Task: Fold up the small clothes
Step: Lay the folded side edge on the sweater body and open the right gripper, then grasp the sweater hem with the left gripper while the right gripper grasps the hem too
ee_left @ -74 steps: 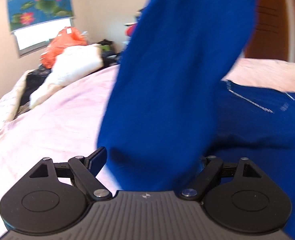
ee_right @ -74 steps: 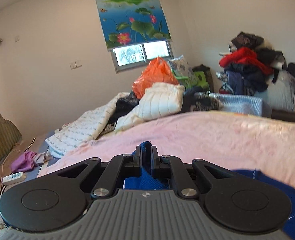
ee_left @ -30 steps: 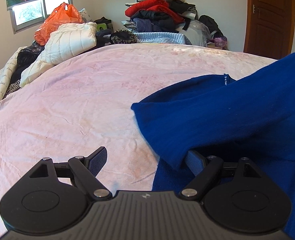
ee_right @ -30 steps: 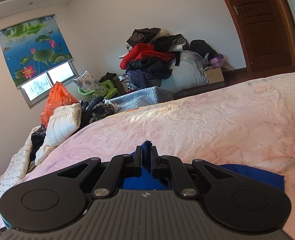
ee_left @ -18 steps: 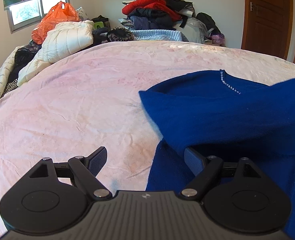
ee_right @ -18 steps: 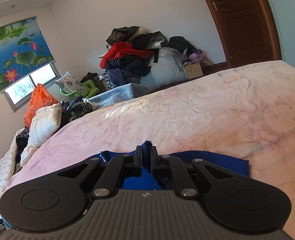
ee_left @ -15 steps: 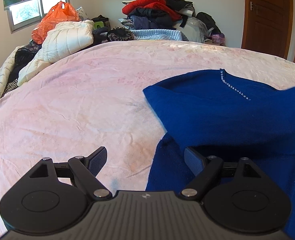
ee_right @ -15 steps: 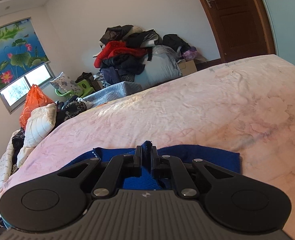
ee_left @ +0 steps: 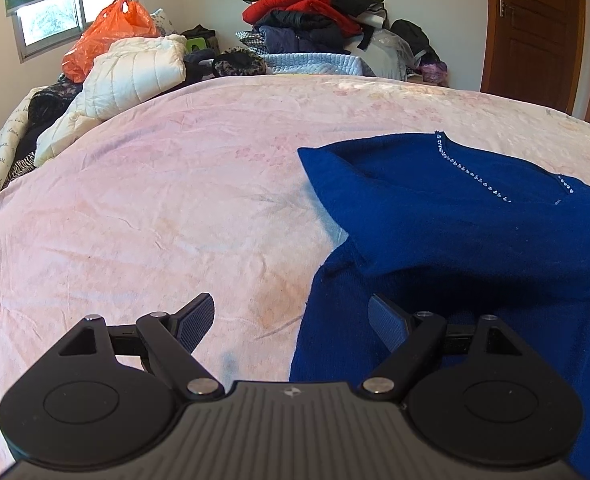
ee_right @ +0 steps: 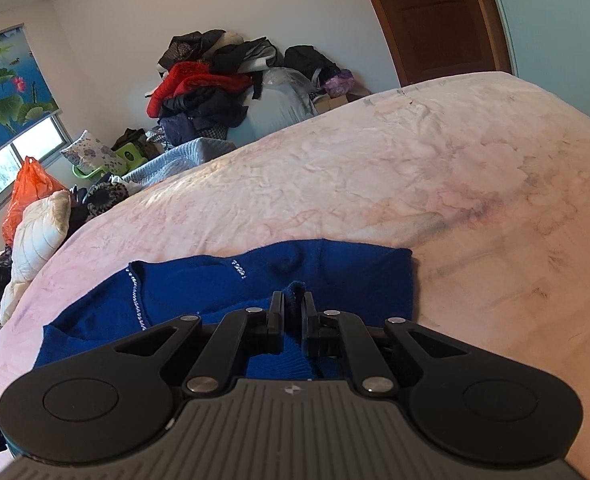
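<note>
A blue knit sweater point(ee_left: 475, 224) with a beaded neckline lies on the pink bedspread point(ee_left: 155, 208), its upper part folded over the lower. My left gripper point(ee_left: 291, 320) hovers open at the sweater's left edge; its right finger is over the cloth, its left finger over bare bedspread, and nothing is pinched. In the right wrist view the same sweater point(ee_right: 215, 284) lies low in front, and my right gripper point(ee_right: 293, 304) is shut on a bunched edge of the blue knit that sticks up between its pads.
A white quilted jacket point(ee_left: 135, 72) and an orange plastic bag point(ee_left: 107, 36) sit at the bed's far left. A heap of red and dark clothes point(ee_left: 315, 20) stands against the far wall. A wooden door point(ee_left: 535, 32) is at the right.
The right gripper sank toward the bed, carrying the blue fold down. In the left wrist view the raised blue flap drew off to the right and settled, uncovering the beaded neckline. The left gripper stayed put.
</note>
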`<control>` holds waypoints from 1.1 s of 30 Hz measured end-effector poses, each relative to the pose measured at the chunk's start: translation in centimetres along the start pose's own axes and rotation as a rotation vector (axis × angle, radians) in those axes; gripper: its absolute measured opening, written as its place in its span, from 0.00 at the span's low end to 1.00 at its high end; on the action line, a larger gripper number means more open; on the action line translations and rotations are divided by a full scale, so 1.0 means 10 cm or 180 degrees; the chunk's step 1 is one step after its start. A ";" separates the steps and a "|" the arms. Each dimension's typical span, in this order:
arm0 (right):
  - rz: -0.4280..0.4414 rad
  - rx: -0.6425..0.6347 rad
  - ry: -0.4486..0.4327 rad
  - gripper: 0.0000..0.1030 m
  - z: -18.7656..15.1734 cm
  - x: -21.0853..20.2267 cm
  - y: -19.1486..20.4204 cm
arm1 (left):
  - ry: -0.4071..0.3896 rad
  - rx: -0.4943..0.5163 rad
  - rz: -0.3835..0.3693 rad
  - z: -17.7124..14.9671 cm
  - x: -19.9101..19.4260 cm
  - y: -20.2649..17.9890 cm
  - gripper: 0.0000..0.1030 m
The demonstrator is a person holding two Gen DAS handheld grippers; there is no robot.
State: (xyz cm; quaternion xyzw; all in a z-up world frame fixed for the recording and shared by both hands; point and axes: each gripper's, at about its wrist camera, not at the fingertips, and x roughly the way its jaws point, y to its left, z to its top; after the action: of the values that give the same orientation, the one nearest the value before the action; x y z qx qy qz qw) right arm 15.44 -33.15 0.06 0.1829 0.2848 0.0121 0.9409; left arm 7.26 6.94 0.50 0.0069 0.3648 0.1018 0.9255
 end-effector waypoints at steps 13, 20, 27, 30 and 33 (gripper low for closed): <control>-0.0332 -0.0585 -0.0219 0.32 -0.25 -0.07 0.24 | 0.0026 0.0050 -0.0012 -0.05 -0.04 -0.04 0.82; -0.0191 -0.0367 0.0182 0.35 -0.36 0.15 0.25 | 0.0029 0.0045 -0.0043 -0.08 -0.10 -0.03 0.82; -0.0309 -0.0778 0.0266 0.59 -0.54 0.04 0.43 | 0.0078 0.0018 -0.0109 -0.13 -0.16 -0.04 0.82; -0.0272 -0.0637 0.0149 0.59 -0.58 -0.21 0.43 | 0.0064 0.0055 -0.0140 -0.18 -0.25 -0.04 0.82; -0.0008 -0.0603 0.0044 0.60 -0.67 -0.60 0.48 | 0.0093 0.0081 -0.0254 -0.25 -0.36 -0.01 0.82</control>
State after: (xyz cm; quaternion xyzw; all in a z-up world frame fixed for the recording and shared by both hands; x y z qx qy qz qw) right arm 7.18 -27.21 -0.23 0.0927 0.2891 0.0390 0.9520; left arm 2.97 5.95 1.09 0.0026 0.3795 0.0602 0.9232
